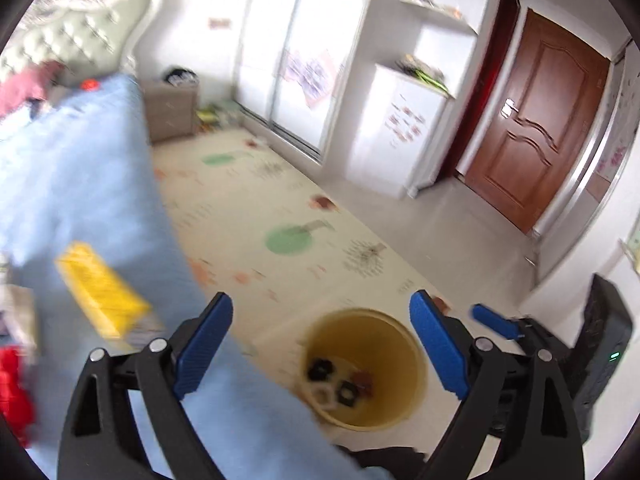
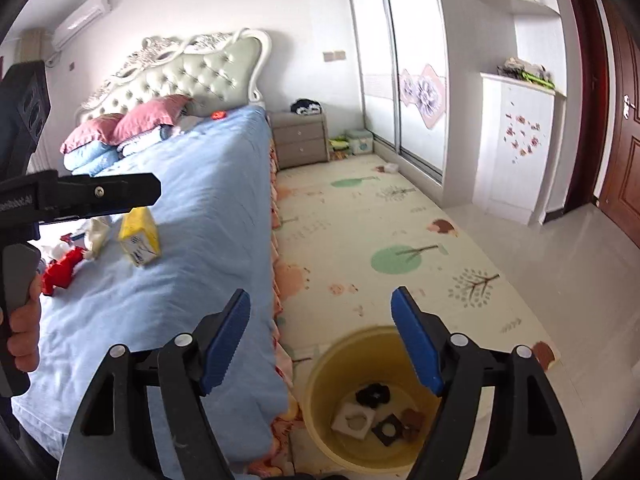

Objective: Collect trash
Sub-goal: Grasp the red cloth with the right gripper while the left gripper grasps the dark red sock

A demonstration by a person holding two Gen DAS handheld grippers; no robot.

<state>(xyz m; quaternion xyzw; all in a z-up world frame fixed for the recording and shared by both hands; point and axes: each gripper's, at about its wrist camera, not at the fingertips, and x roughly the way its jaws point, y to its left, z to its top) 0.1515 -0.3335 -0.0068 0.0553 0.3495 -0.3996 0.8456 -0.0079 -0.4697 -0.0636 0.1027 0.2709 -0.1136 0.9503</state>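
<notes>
My left tongs [image 1: 320,344] and right tongs [image 2: 320,344] are hanging spread and empty above the bin [image 2: 320,376]; I'm eyeing the yellow carton [image 2: 140,236] on the bed [image 2: 208,200], probably light, crushable, best pinched across its flat sides.

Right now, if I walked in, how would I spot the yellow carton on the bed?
Find the bed with the blue sheet. On its near half, away from the pillows, the yellow carton stands upright. Beside it lie a pale packet and something red; the carton is the only boxy yellow thing.
</notes>
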